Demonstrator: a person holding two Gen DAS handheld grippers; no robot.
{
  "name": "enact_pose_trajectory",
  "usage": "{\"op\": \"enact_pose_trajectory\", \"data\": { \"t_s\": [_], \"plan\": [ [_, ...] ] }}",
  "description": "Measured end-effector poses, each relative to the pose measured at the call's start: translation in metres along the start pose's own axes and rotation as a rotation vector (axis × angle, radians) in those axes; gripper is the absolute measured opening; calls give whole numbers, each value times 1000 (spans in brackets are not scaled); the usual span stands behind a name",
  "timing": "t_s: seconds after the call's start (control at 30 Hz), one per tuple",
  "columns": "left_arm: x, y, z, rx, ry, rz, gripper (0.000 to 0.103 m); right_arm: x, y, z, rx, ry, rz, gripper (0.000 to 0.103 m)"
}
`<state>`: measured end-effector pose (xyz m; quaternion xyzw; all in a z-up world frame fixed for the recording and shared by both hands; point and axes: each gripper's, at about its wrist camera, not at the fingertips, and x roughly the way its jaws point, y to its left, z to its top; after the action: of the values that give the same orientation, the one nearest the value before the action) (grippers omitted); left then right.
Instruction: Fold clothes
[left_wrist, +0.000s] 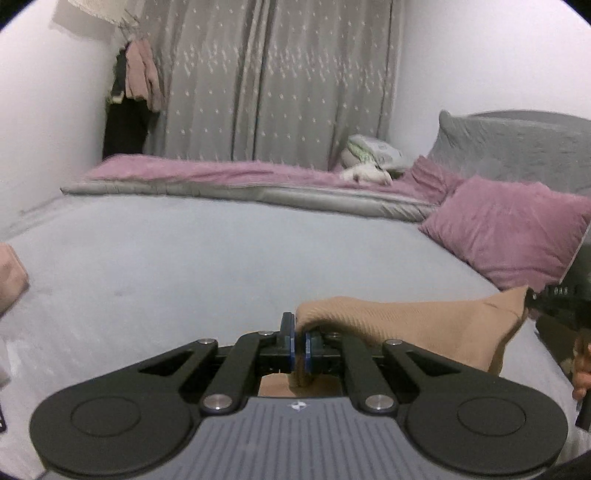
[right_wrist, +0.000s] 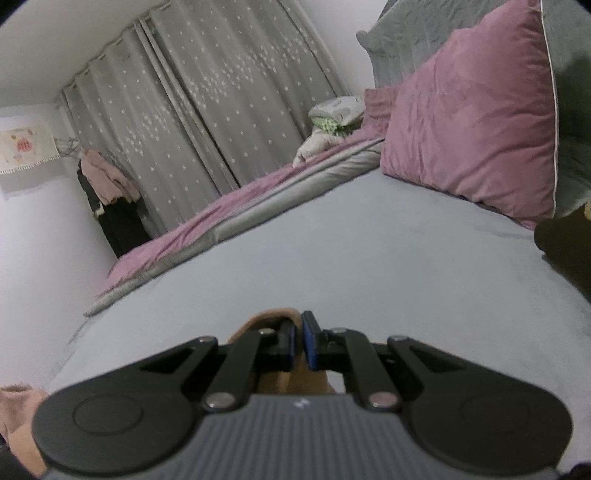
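Left wrist view showed the left gripper (left_wrist: 298, 343) with its fingers (left_wrist: 287, 341) closed onto a fold of the tan knit garment (left_wrist: 417, 325), the ribbed cloth bunched between the blue pads. From that pinch the garment stretched away to the right, lifted off the pale grey bed sheet (left_wrist: 207, 258) near the bed's near edge, and its far corner met the right gripper (left_wrist: 532, 299) at the right margin, where a person's hand (left_wrist: 581, 373) gripped the handle. The right wrist view showed the right gripper (right_wrist: 298, 345) with its fingers (right_wrist: 309, 343) pressed almost together, the tan knit garment (right_wrist: 269, 321) rising behind the left pad and hanging below the fingers. A pink pillow (left_wrist: 513, 229) lay at the right side of the bed in front of a grey pillow (left_wrist: 517, 147). A pink and grey blanket (left_wrist: 236, 181) ran along the far edge of the bed beneath grey star-patterned curtains (left_wrist: 266, 81). Small white and green bundles (left_wrist: 369, 158) sat at the far right corner. Clothes (left_wrist: 136, 85) hung at the far left corner of the room.
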<state>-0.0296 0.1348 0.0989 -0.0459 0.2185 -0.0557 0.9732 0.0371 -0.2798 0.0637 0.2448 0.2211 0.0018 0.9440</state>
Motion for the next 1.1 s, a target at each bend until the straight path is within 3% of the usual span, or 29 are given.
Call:
{"op": "enact_pose_trajectory", "data": {
  "t_s": [0.37, 0.53, 0.67, 0.8, 1.1],
  "plan": [
    [-53, 4, 43, 30, -150, 59, 6, -42, 30, 14, 7, -172, 6, 6],
    [-53, 6, 58, 51, -187, 89, 6, -61, 40, 23, 26, -249, 28, 6],
    [-16, 12, 68, 55, -133, 102, 6, -61, 50, 25, -9, -274, 14, 6],
    [40, 12, 75, 109, -74, 130, 6, -39, 56, 28, -45, -239, -23, 6],
    [177, -2, 80, 248, 44, 197, 7, 61, 61, 39, -118, -117, -88, 6]
  ]
}}
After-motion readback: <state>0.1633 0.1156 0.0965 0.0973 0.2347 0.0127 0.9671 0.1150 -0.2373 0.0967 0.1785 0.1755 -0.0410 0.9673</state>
